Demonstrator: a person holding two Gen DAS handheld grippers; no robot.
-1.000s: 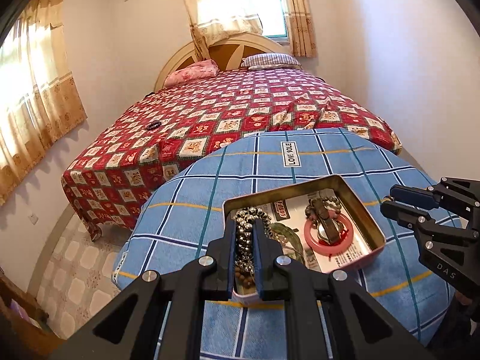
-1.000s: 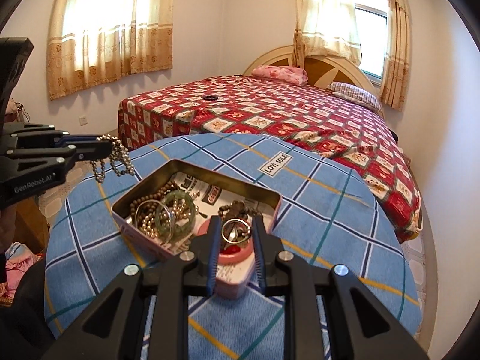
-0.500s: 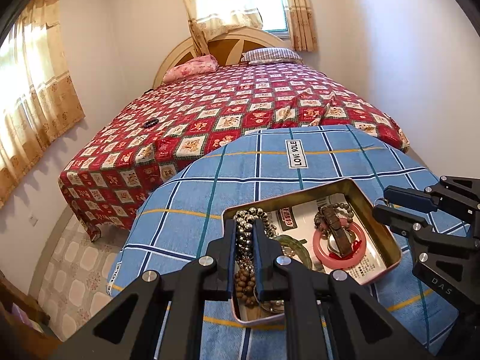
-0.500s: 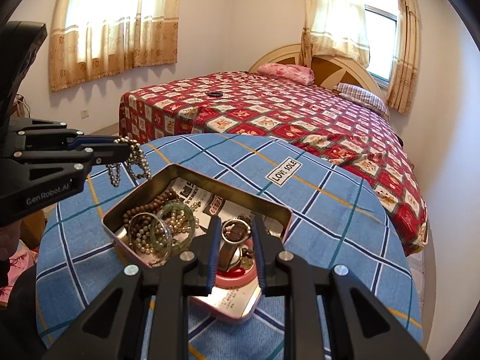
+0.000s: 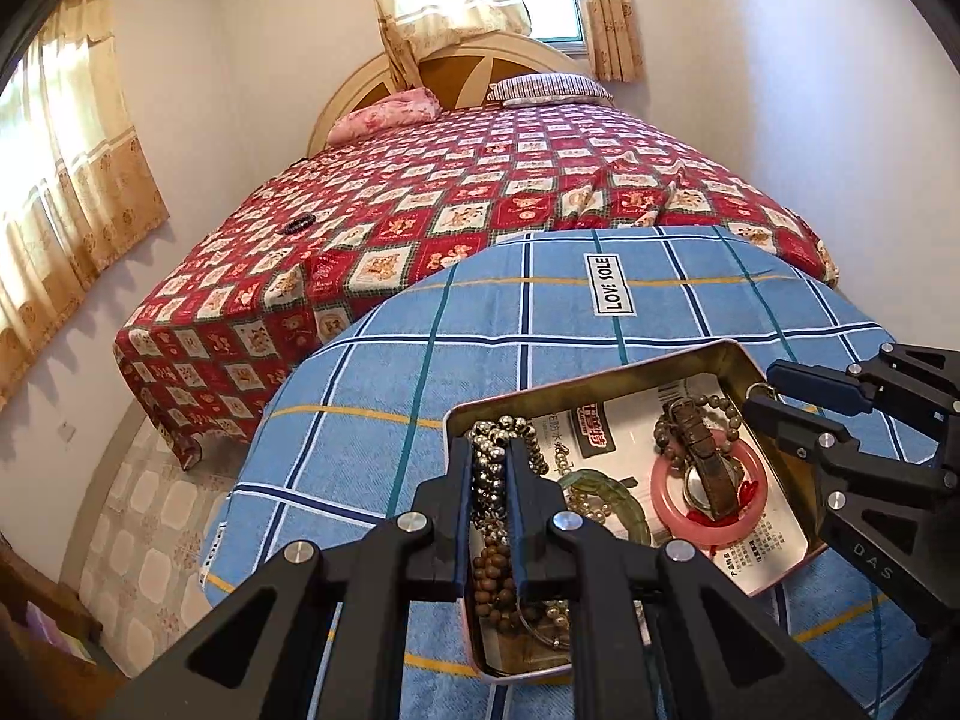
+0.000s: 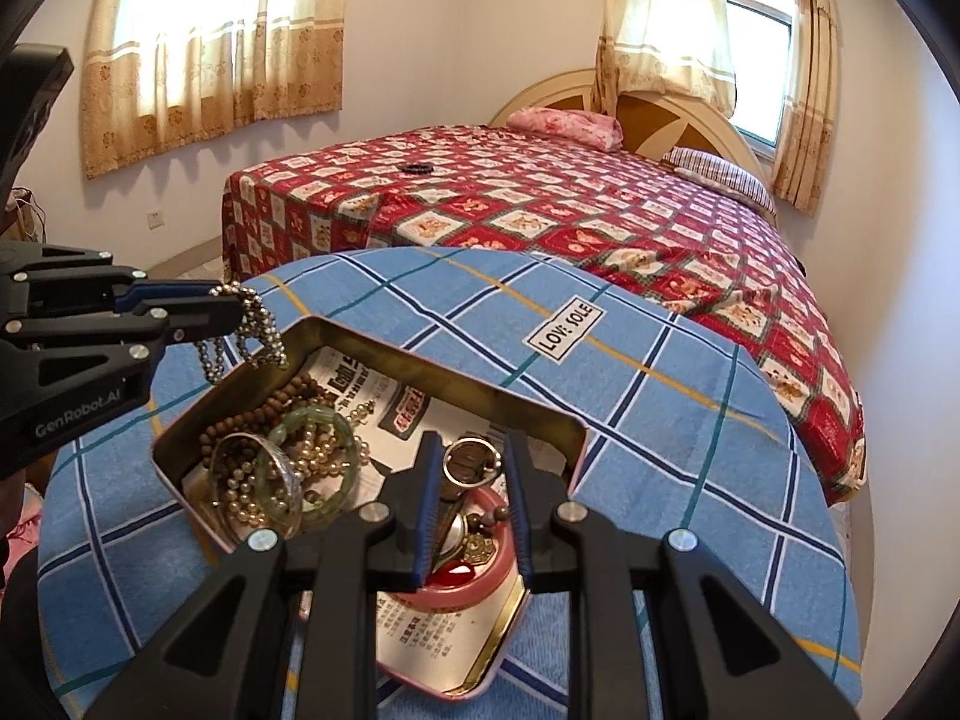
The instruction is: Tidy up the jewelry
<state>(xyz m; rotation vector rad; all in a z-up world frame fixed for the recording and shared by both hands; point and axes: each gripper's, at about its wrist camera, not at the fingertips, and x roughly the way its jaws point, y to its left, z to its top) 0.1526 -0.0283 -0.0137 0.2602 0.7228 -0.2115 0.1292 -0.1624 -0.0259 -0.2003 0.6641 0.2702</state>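
Behind left gripper [image 5: 487,468] fingers, tin [image 5: 600,385] contents partly hidden.

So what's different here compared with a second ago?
The right gripper has moved forward and down over the tin, its open fingers now either side of the metal ring. The left gripper still pinches the silver bead chain, which hangs above the tin's corner. The tin, pink bangle and green bangle lie as before.
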